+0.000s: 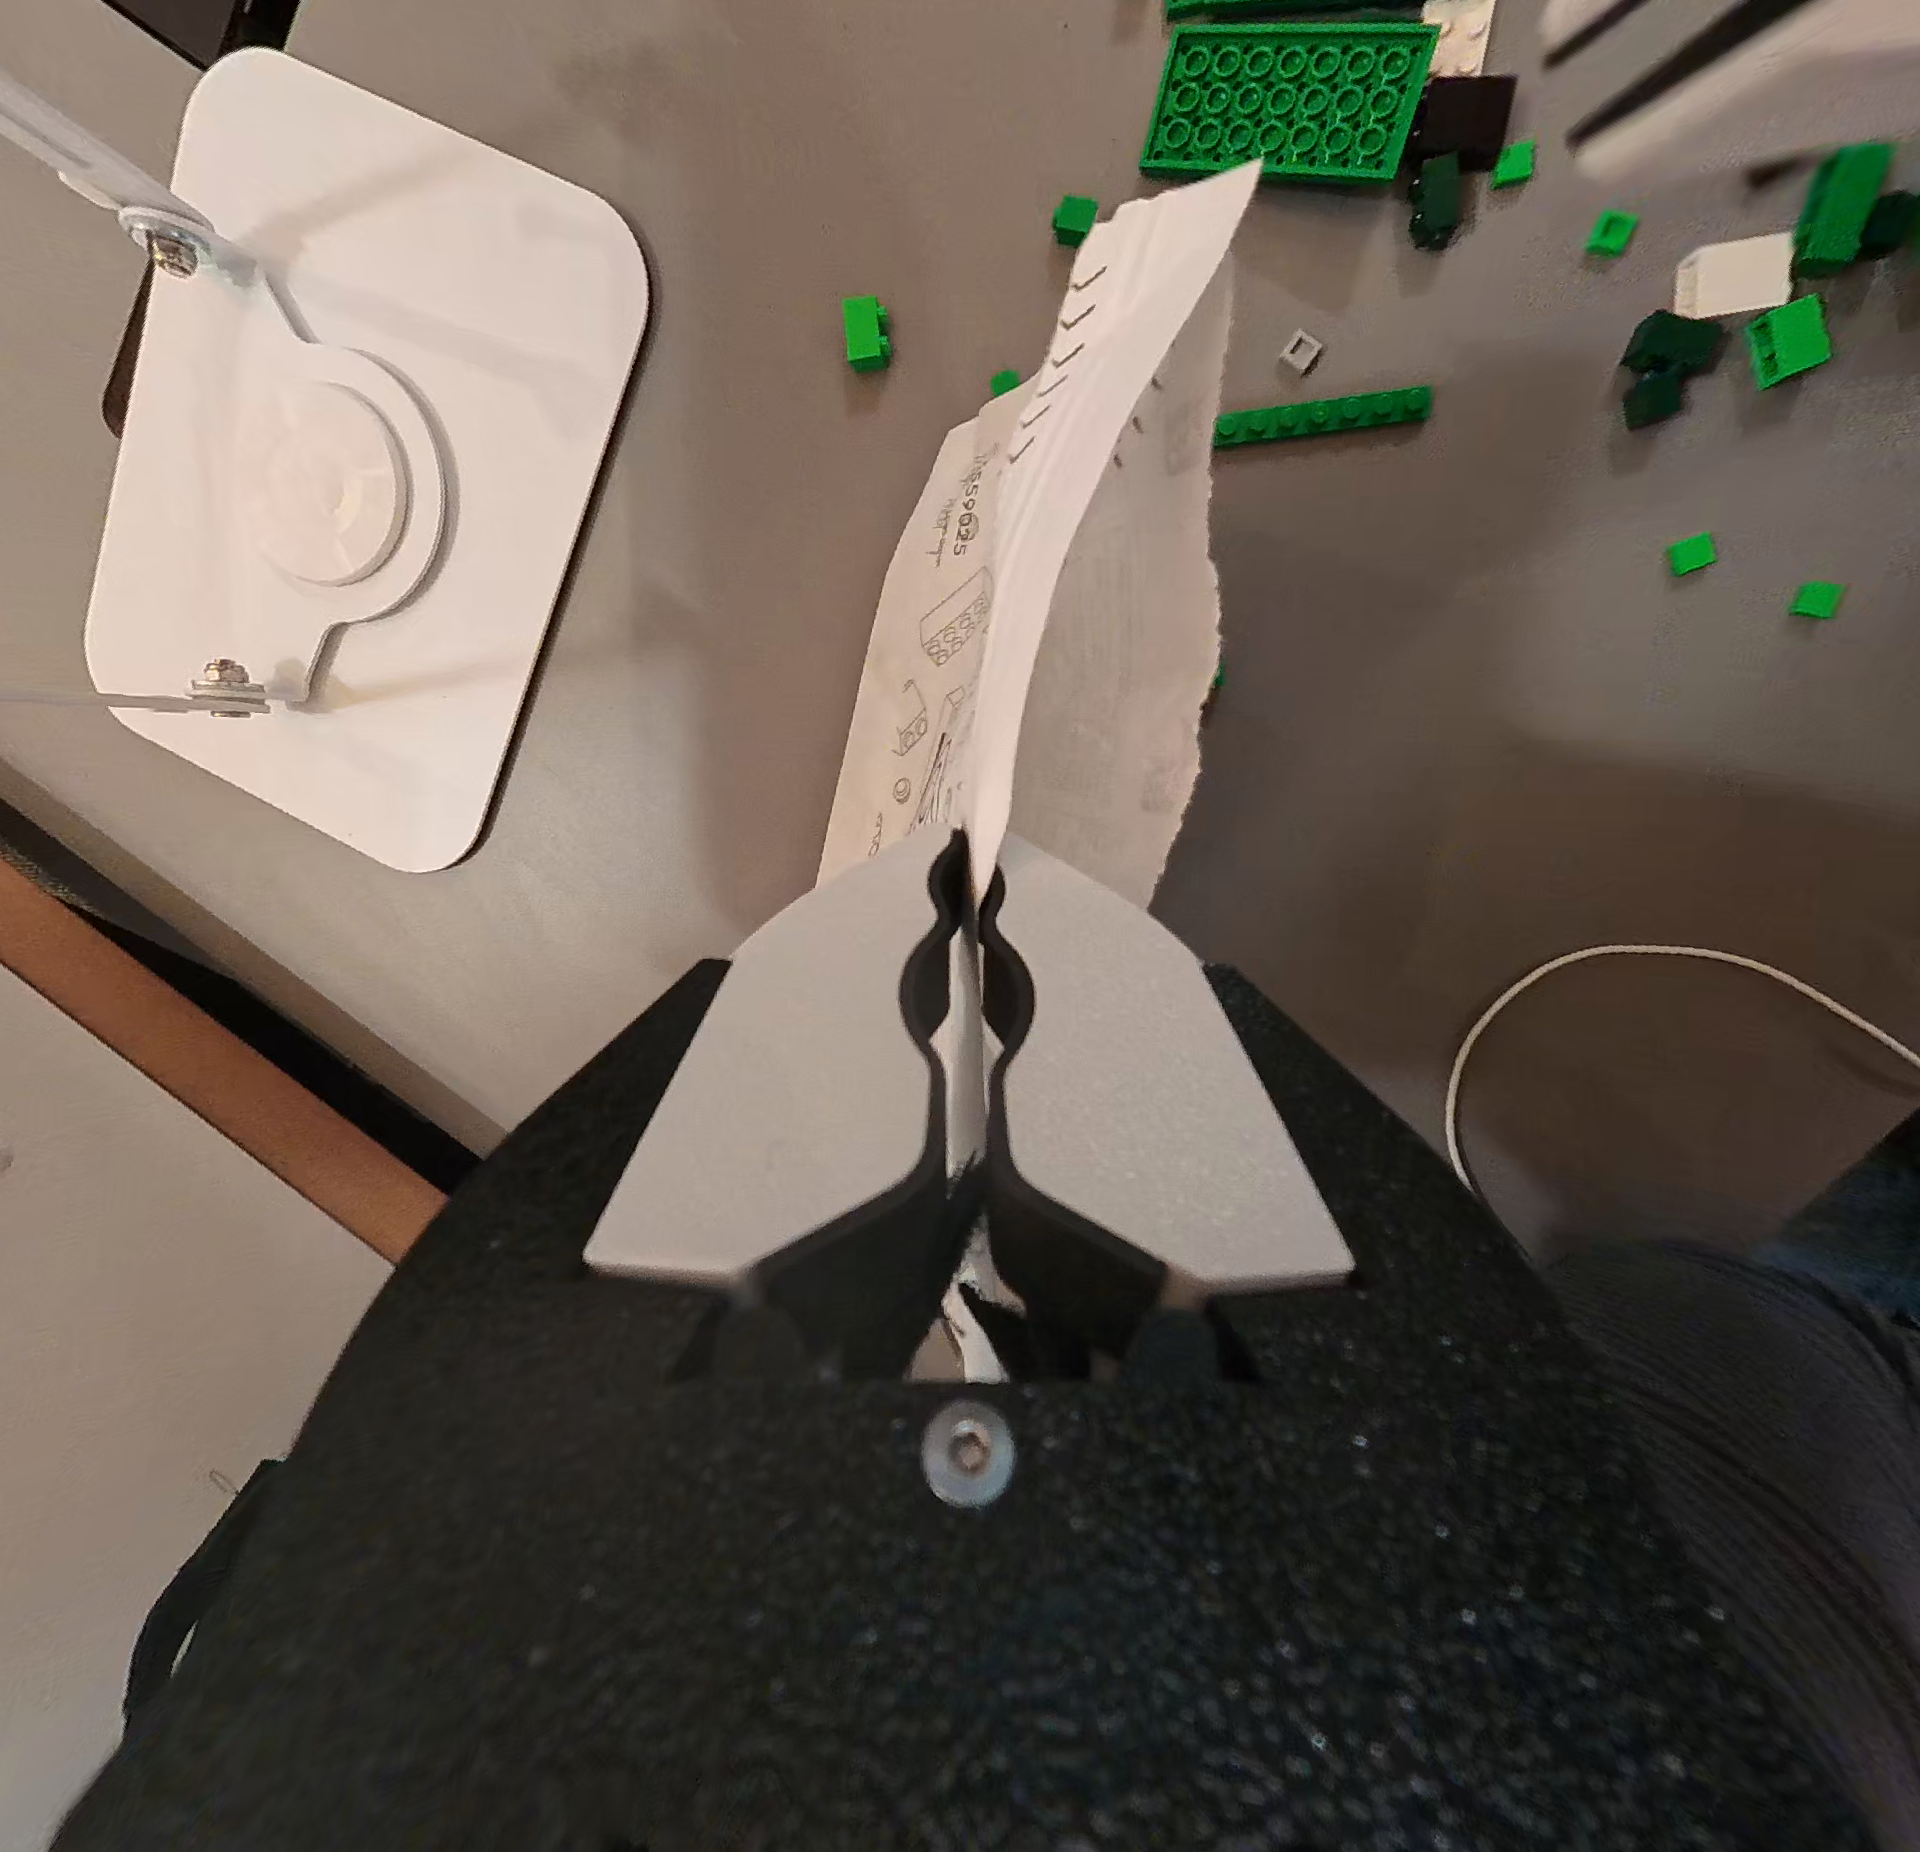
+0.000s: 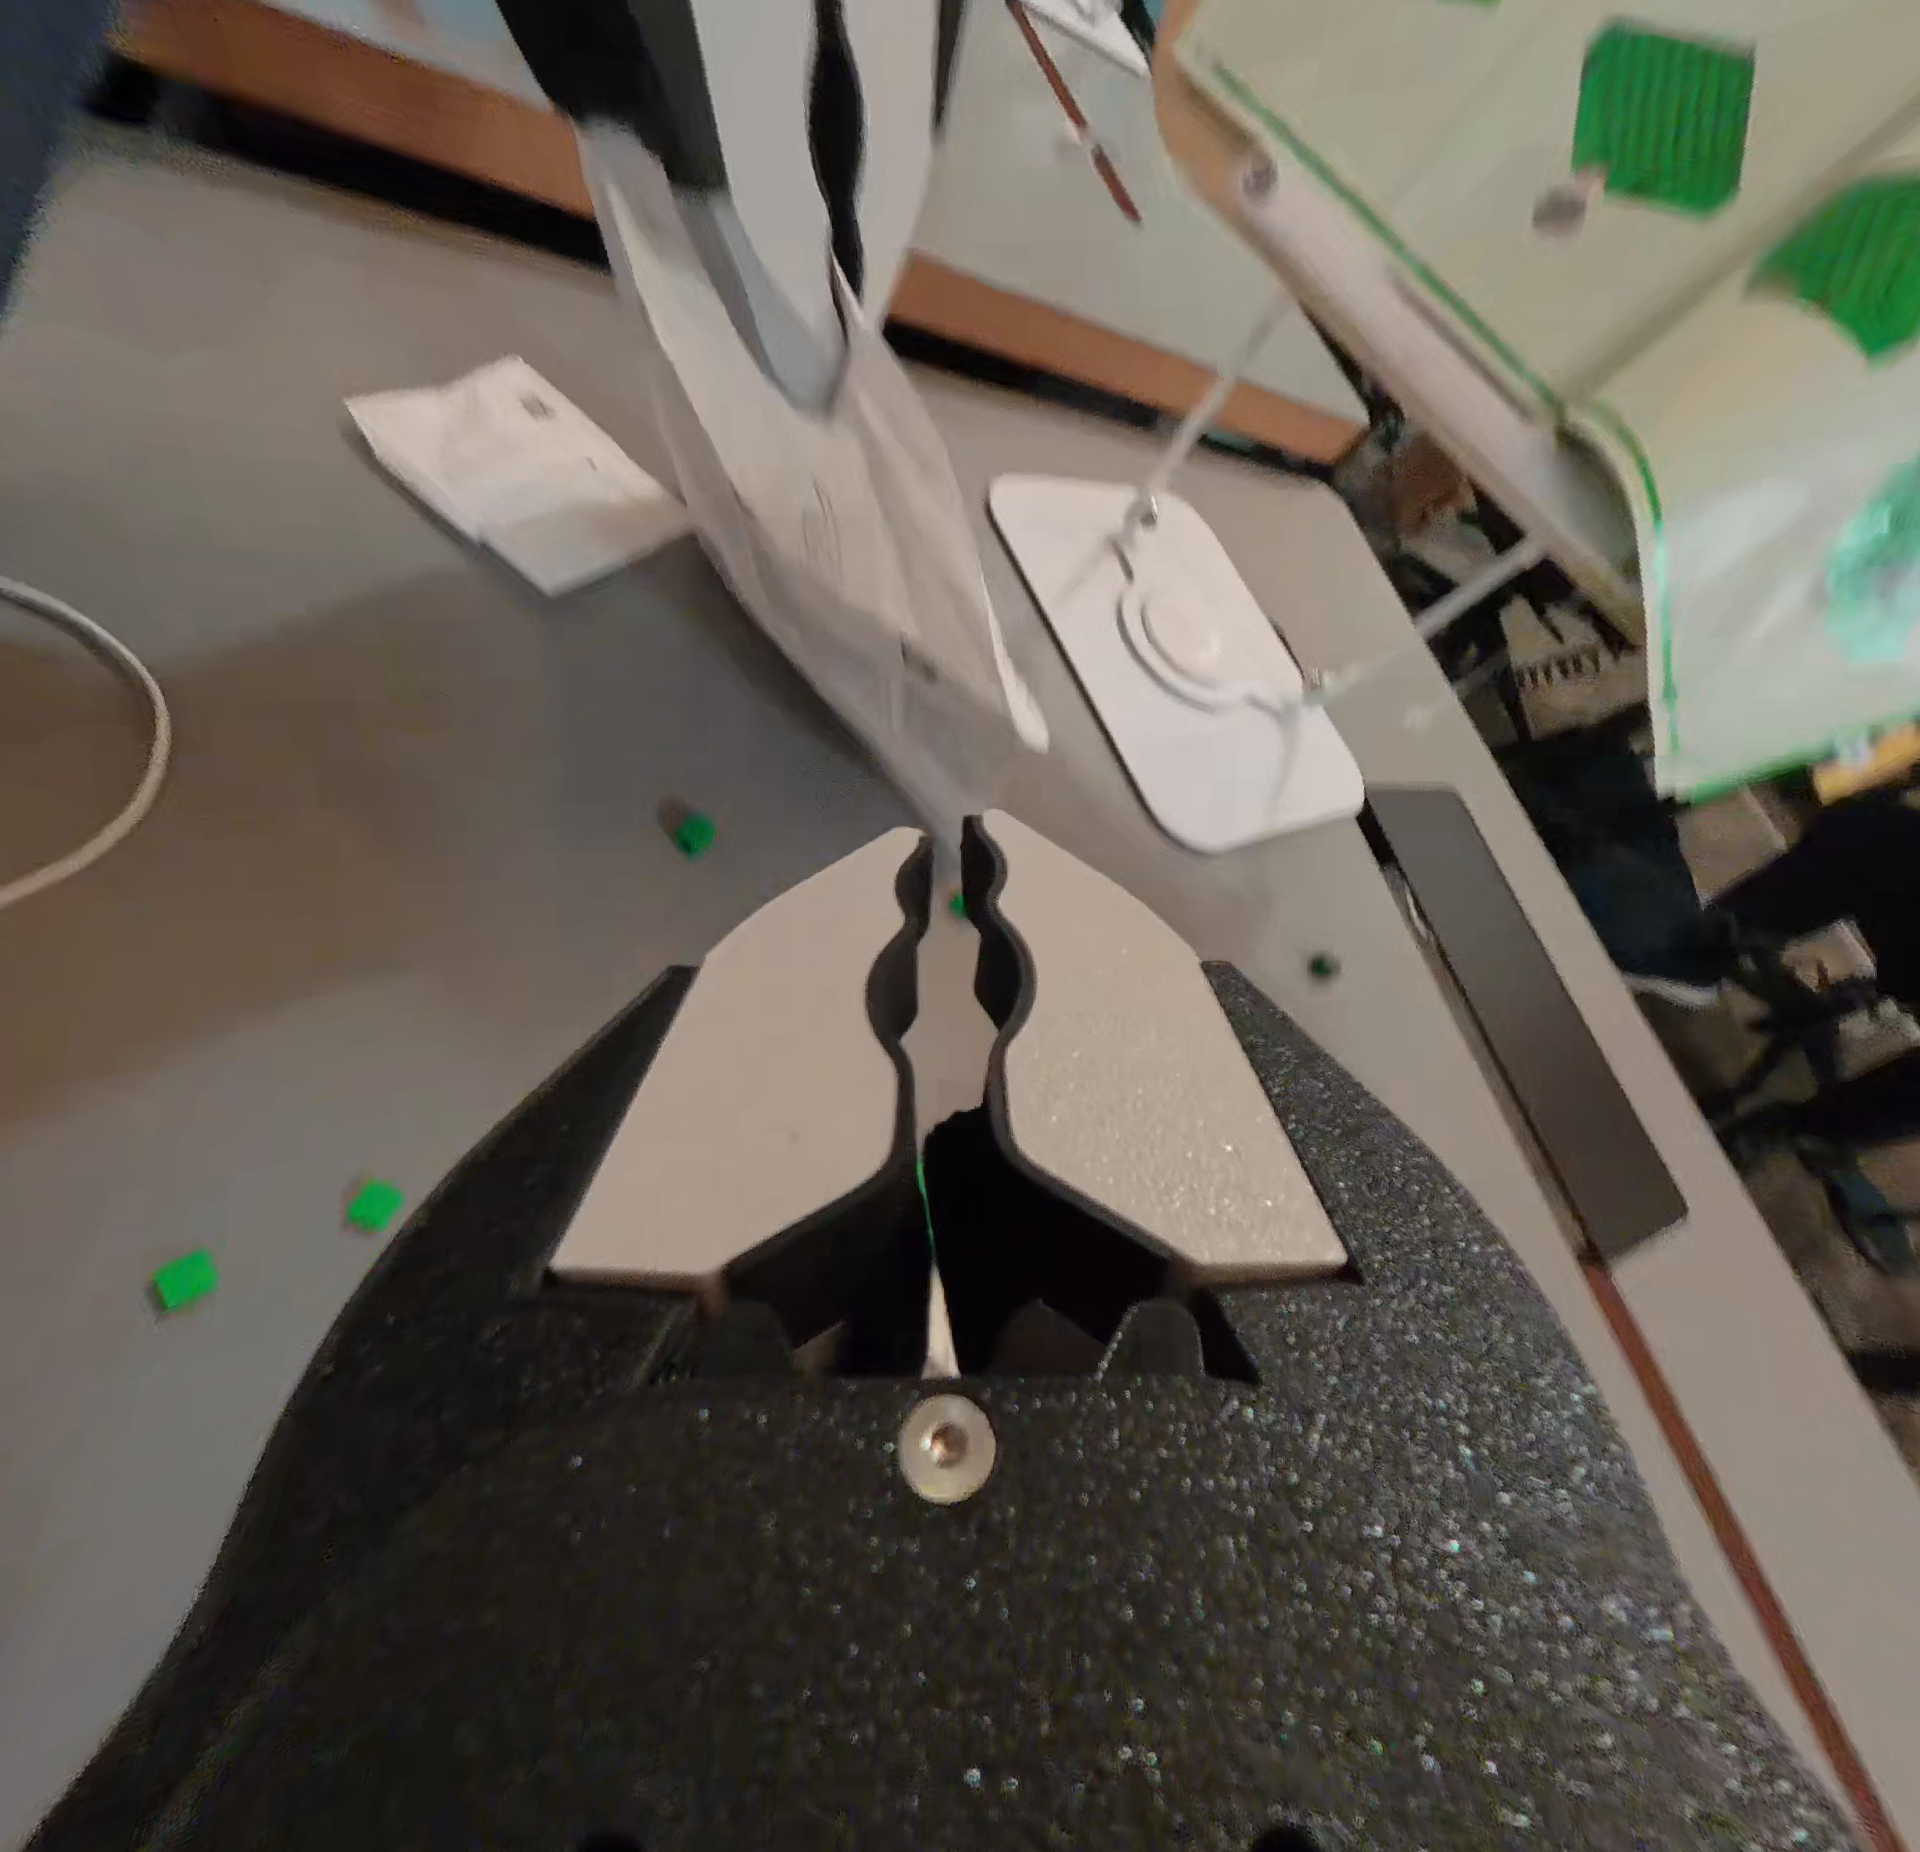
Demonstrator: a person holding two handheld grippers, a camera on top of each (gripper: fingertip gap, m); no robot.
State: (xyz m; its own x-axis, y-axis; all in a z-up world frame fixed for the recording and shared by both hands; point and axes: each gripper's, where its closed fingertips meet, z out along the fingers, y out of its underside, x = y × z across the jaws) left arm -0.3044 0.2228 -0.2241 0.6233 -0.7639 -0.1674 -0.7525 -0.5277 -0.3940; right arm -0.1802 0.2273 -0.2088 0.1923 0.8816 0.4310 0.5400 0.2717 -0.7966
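The left gripper (image 1: 971, 867) pinches a white paper bag (image 1: 1081, 514) by its near end. The bag's long side runs straight away from it. The right gripper (image 2: 948, 846) pinches the bag's far end. Farther off, green bricks (image 1: 1288, 103) lie scattered on the grey table (image 1: 727, 192). Blur hides the bag's drawings.

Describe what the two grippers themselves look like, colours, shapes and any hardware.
Both look alike. The left gripper and right gripper each have a black, rough-grained body with a silver hex screw near the front, and two flat grey fingers with black wavy inner edges that taper to a point. No cables or markings show on them.
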